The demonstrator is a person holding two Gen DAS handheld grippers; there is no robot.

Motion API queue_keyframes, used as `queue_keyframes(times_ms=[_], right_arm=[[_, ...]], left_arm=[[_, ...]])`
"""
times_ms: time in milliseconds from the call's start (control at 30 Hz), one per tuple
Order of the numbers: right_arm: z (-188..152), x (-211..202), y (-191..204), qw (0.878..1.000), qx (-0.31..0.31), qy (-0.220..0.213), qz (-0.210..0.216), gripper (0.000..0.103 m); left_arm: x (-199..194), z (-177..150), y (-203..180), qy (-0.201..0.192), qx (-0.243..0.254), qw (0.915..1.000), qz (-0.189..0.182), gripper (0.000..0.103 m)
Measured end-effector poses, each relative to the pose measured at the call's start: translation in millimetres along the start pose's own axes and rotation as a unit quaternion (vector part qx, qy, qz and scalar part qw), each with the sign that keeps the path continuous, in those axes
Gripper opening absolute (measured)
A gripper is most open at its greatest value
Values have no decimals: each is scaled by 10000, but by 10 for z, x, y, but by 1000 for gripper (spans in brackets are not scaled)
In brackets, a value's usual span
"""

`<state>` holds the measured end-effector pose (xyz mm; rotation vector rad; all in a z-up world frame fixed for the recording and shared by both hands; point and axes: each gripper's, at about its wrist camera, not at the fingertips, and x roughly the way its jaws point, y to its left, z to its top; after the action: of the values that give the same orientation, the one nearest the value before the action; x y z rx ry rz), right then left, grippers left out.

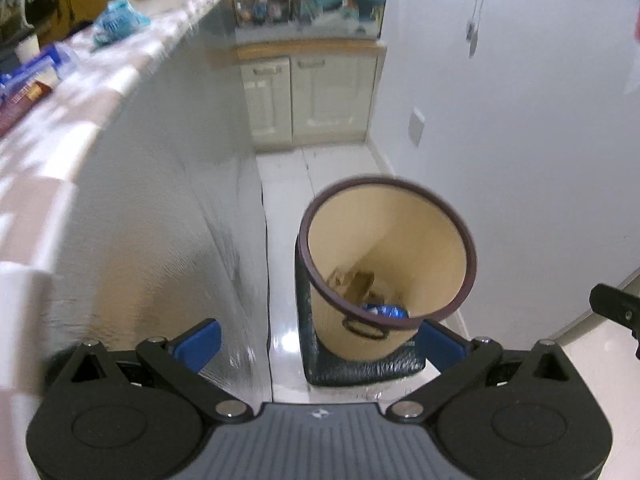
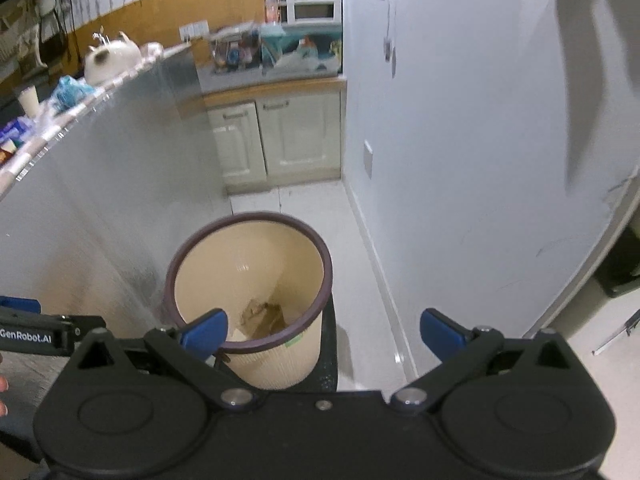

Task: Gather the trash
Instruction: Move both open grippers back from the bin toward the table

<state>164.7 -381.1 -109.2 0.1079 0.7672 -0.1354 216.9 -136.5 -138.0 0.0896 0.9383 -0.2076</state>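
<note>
A beige waste bin point(image 1: 404, 232) with a dark brown rim stands on a dark mat point(image 1: 360, 372) on the white floor, beside a tall counter. Inside it lie brown scraps point(image 1: 352, 280) and a blue wrapper point(image 1: 386, 312). My left gripper point(image 1: 320, 344) hovers above the bin's near side, open and holding nothing. In the right wrist view the same bin point(image 2: 244, 256) sits below my right gripper point(image 2: 322, 332), which stands wide open and empty; brown scraps point(image 2: 262, 314) show at the bottom. The left gripper's body point(image 2: 36, 334) pokes in at that view's left edge.
The counter top point(image 1: 80, 92) at left carries a blue crumpled bag point(image 1: 118, 20), packets point(image 1: 28, 88) and a white teapot point(image 2: 110, 60). A cream cabinet point(image 1: 308, 100) stands at the back. A white wall point(image 1: 520, 140) closes the right side.
</note>
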Motion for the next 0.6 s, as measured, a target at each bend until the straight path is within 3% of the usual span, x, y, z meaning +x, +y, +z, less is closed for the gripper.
queue_keyframes(times_ms=[300,600], right_arm=[[65,-556,44,9970,27,-772,-24,103],[176,-987,266,9876,-6,-1563,160,103]], left_arm=[[-713,-5,-12,-1033,86,9944,-220,103],[-1498,-42,156,-2113,241,9769,-204,103]])
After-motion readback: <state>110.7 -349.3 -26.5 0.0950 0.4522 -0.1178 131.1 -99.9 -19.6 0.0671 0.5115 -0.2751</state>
